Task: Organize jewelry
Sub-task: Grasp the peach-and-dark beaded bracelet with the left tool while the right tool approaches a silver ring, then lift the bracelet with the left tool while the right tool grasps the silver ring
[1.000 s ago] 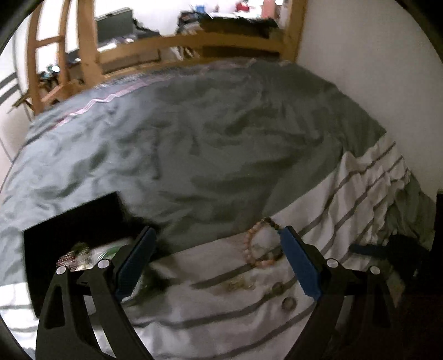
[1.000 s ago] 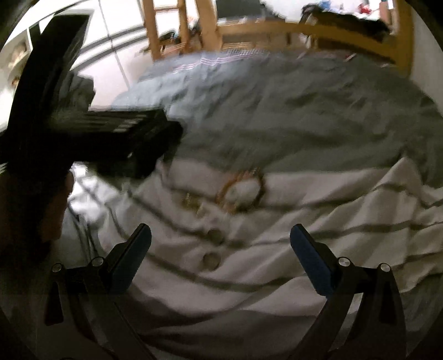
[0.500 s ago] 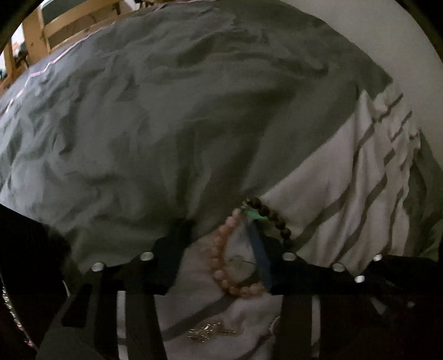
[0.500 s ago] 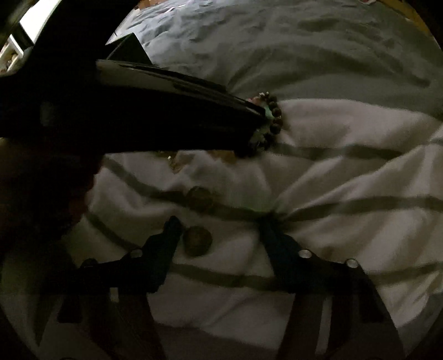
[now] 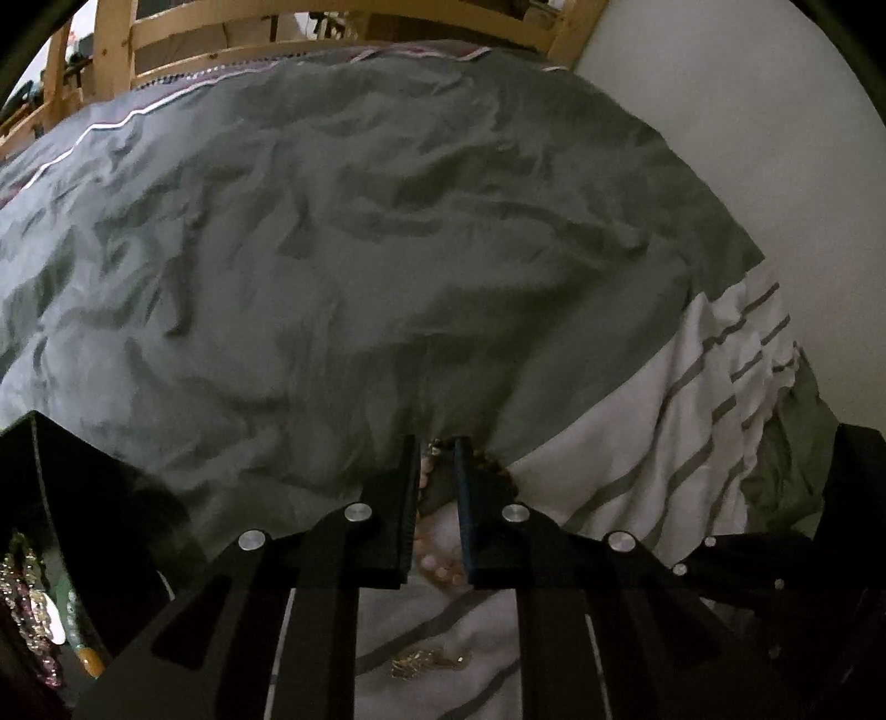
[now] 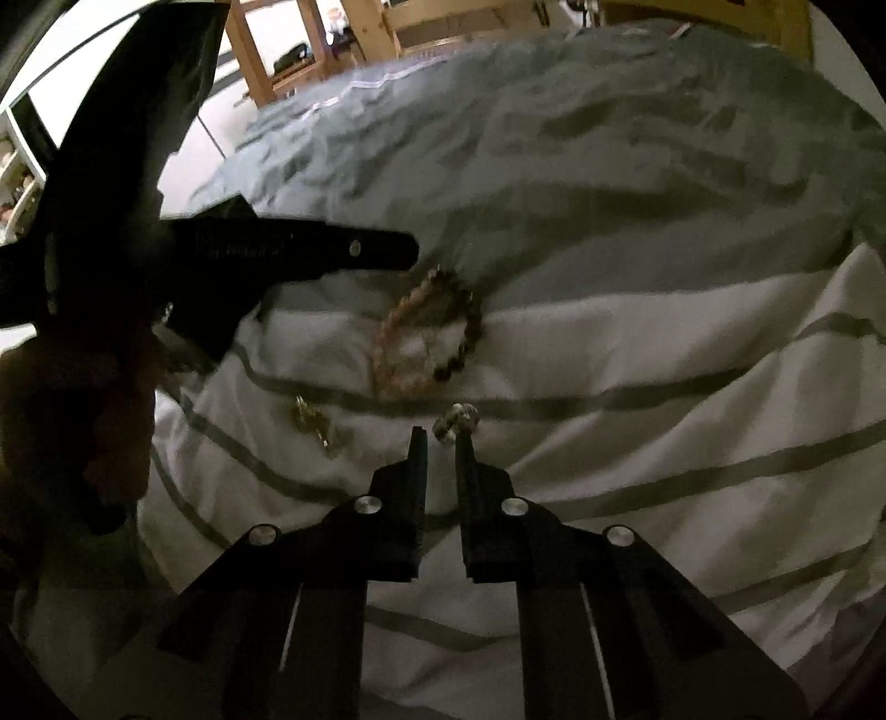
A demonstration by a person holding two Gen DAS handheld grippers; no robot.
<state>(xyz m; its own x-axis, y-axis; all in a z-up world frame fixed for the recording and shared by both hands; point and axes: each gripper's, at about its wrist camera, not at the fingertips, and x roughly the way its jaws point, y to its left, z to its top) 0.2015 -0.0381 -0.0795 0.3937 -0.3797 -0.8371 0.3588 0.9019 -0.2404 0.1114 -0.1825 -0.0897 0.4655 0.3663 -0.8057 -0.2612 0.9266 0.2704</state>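
Seen first from the left wrist camera, the left gripper (image 5: pixel 437 448) pointed down at a bed covered by a grey duvet (image 5: pixel 343 260) and a white sheet with grey stripes (image 5: pixel 653 443). Its two black fingers stood nearly together, with a narrow gap between them. A beaded bracelet (image 5: pixel 443 570) lay in that gap, pale pink beads near the base of the fingers and dark beads at the tips; whether the pads actually pinched it could not be told. Behind the gripper, toward the camera, a small gold piece (image 5: pixel 426 662) lay on the sheet. Far to the left of the gripper, a dark box (image 5: pixel 66 487) held a tangle of sparkling jewelry (image 5: pixel 27 615). A wooden bed frame (image 5: pixel 310 33) and a pale wall (image 5: pixel 747 138) stood beyond the duvet.

From the right wrist camera, the right gripper (image 6: pixel 440 435) also had its fingers almost together. A small silvery ring (image 6: pixel 457 418) sat at the tip of its right finger; the grip on it was unclear. Ahead of this gripper, the bracelet (image 6: pixel 426 338) lay looped where sheet met duvet, part pink, part dark. The left gripper (image 6: pixel 310 249) reached in from the left, its tip just above the bracelet's top end. The gold piece (image 6: pixel 313 421) lay ahead and left of the right gripper.
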